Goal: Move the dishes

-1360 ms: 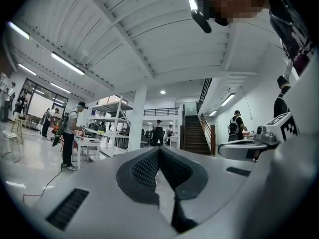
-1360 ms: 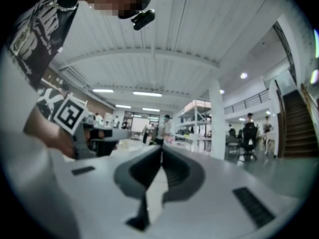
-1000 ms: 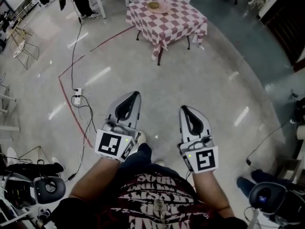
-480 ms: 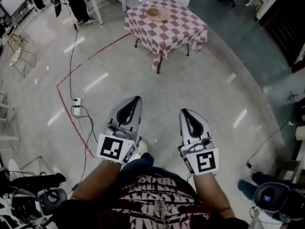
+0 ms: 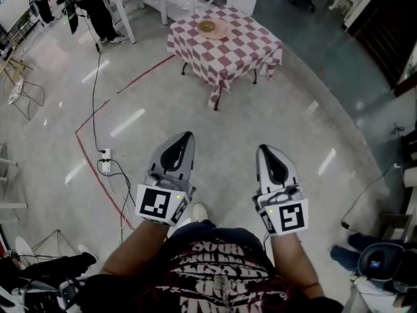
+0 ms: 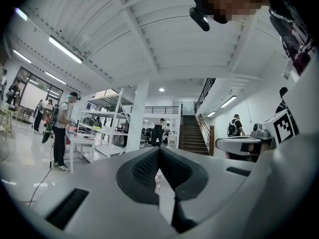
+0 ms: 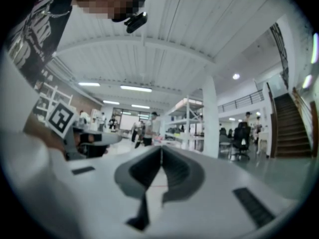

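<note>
The person stands on a glossy pale floor [image 5: 280, 109], holding both tools out low in front. The left hand-held gripper [image 5: 185, 137] points toward 12 o'clock; its own view shows the two dark ribbed pads of the left hand-held gripper [image 6: 159, 152] pressed together at the tip, with nothing caught between them. The right hand-held gripper [image 5: 265, 149] sits just beside it at 3 o'clock, parallel and apart from it, and the right hand-held gripper [image 7: 161, 150] is likewise closed and empty.

Well ahead at 12 o'clock stands a desk [image 5: 229, 49] draped in a red-and-white checked cloth [image 5: 215, 70]. The dish [image 5: 211, 27], round and tan, lies on the far part of the desk top, well apart from both tools.

A red line [image 5: 98, 171] runs across the floor at 9 to 10 o'clock, with a white power strip [image 5: 105, 163] and a dark cable [image 5: 96, 90] near it. Another person [image 5: 91, 5] stands at 11 o'clock.
</note>
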`<state>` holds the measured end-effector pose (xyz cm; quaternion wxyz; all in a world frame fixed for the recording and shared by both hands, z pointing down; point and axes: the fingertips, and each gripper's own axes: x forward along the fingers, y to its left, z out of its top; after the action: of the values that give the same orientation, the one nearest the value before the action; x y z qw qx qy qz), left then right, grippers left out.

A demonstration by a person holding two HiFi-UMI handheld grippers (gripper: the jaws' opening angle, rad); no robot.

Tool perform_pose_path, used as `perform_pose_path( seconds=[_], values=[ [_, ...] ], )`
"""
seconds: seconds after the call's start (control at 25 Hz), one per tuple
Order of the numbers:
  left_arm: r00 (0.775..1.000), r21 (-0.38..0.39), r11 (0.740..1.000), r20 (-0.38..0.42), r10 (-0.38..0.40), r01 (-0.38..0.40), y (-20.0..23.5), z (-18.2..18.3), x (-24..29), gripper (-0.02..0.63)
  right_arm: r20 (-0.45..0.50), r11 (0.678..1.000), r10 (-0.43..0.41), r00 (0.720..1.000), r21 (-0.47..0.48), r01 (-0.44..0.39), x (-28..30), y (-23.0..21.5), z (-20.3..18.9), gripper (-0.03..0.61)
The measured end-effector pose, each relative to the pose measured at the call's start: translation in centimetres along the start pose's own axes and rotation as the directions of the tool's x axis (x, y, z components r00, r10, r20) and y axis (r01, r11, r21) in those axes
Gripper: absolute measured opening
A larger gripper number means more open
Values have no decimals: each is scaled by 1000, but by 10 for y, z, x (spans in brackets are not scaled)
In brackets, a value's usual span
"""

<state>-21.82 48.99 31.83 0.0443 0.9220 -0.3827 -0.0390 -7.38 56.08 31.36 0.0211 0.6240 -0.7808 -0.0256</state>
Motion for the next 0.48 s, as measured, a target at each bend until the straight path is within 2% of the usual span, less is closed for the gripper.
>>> perform_pose_path(
  seconds=[0.32,0.48],
  values=[
    [1000,-51,999,-7,-16,15,14,-2,10,28,-19,999,-29,999,-23,29,10,1,9,34],
    [999,-46,999,32,-20,22,23,5,10,28,-16,999,-22,1000,-43,21,17,4,16,34]
  ],
)
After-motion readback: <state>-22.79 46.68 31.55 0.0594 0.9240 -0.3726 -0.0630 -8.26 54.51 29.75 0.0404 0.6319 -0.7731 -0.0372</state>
